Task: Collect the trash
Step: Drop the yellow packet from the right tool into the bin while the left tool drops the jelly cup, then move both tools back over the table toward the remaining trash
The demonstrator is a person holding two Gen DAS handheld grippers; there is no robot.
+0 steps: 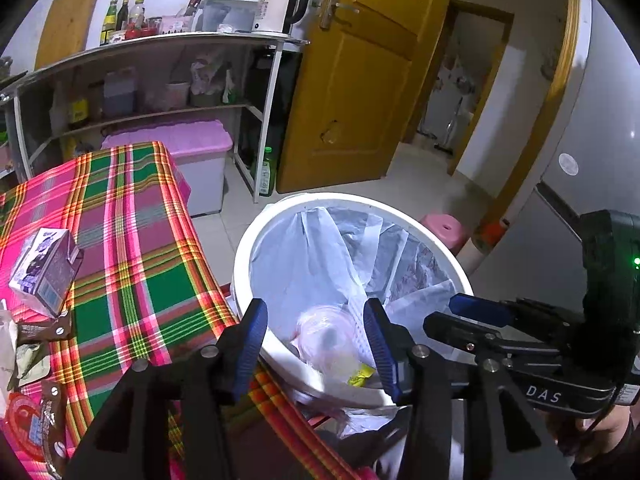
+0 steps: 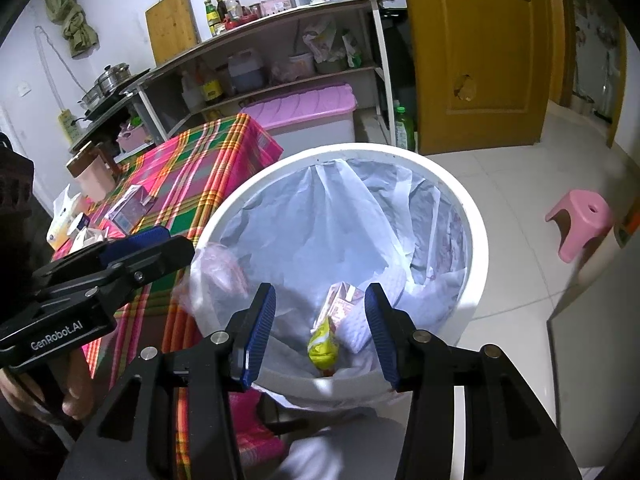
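a: grippers: two, left gripper (image 1: 316,344) and right gripper (image 2: 320,330) both spread wide, empty, over one white bin (image 2: 478,240).
b: trash?
a: bin holds one yellow wrapper (image 2: 323,344), one carton (image 2: 340,304). one purple carton (image 1: 44,266) on table (image 1: 152,248). labels: "das", "genrobot.ai".

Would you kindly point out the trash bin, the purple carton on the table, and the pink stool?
trash bin (image 2: 478,248), right wrist view, on its white rim at the right.
purple carton (image 1: 42,268), left wrist view, on its upper face.
pink stool (image 2: 580,216), right wrist view, on its seat.
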